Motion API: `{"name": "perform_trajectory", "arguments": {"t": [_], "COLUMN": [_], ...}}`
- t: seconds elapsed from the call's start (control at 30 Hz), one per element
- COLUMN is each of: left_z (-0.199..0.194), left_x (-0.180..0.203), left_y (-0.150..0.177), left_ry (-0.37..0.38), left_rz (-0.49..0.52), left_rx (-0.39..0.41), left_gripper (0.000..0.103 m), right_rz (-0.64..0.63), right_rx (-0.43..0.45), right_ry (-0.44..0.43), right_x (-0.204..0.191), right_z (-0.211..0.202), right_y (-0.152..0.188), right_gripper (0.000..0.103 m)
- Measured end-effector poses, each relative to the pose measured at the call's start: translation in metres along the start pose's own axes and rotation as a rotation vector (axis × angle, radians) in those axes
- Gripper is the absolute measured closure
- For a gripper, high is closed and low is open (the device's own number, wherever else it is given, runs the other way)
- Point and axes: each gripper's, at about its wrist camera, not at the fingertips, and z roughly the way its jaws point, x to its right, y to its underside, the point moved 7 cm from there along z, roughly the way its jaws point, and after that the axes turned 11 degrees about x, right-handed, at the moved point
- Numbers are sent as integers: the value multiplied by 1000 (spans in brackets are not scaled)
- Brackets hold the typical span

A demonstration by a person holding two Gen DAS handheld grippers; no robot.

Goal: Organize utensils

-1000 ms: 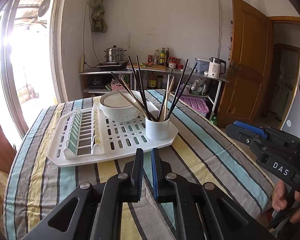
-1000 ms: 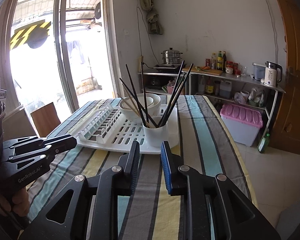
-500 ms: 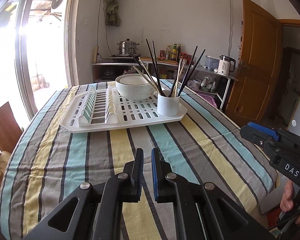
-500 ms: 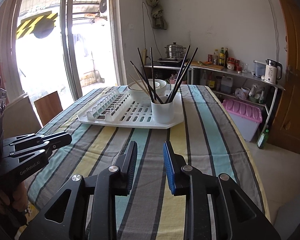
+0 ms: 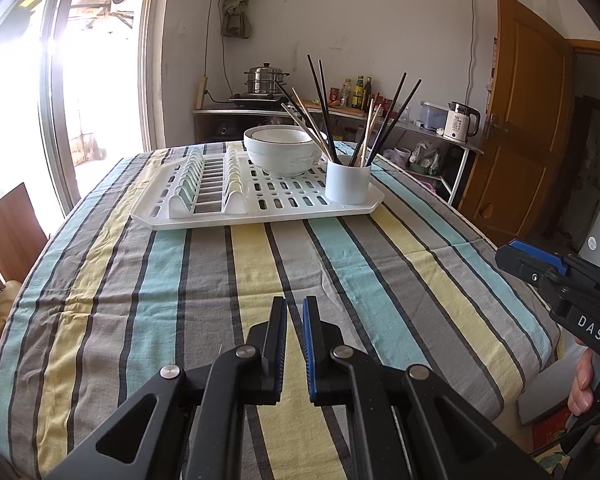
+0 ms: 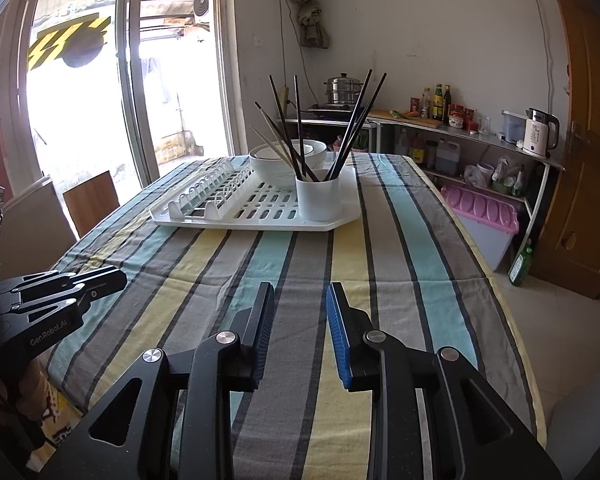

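Observation:
A white cup [image 5: 347, 182] [image 6: 318, 198] holding several dark and pale chopsticks [image 5: 331, 148] stands on the near right corner of a white drying rack [image 5: 284, 200] [image 6: 240, 208]. A white bowl [image 5: 280, 156] [image 6: 276, 168] sits behind the cup on the same rack. My left gripper [image 5: 295, 304] hovers shut over the striped tablecloth [image 5: 220, 280], well short of the rack, with nothing between its fingers. My right gripper [image 6: 300, 292] is open and empty, near the table's front edge. Each gripper shows in the other's view: the right gripper [image 5: 532, 260] at the right edge, the left gripper [image 6: 100, 280] at the left.
A wooden chair [image 5: 12, 220] [image 6: 88, 200] stands at the table's left side by the glass door. Behind the table a shelf carries a steamer pot [image 5: 266, 78], bottles and a kettle [image 5: 462, 120]. A pink bin [image 6: 480, 212] and a green bottle [image 6: 522, 264] are on the right.
Both grippers have pulled back from the rack and sunk lower, so rack and cup look farther away. The right gripper's jaws have widened. The left's stay shut.

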Motion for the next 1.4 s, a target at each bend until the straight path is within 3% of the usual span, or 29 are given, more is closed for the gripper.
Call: {"name": "perform_trajectory", "arguments": {"t": [1.4], "left_z": [5], "left_x": [0], "left_y": [8], "left_ry": [-2], "left_rz": [15], "left_rx": [-26], "left_gripper": [92], "right_rz": [-3], "right_rx": [-18], "right_ry": [-8], "right_x": [-4], "right_z": [4], "right_y": [7], "right_gripper": [75]}}
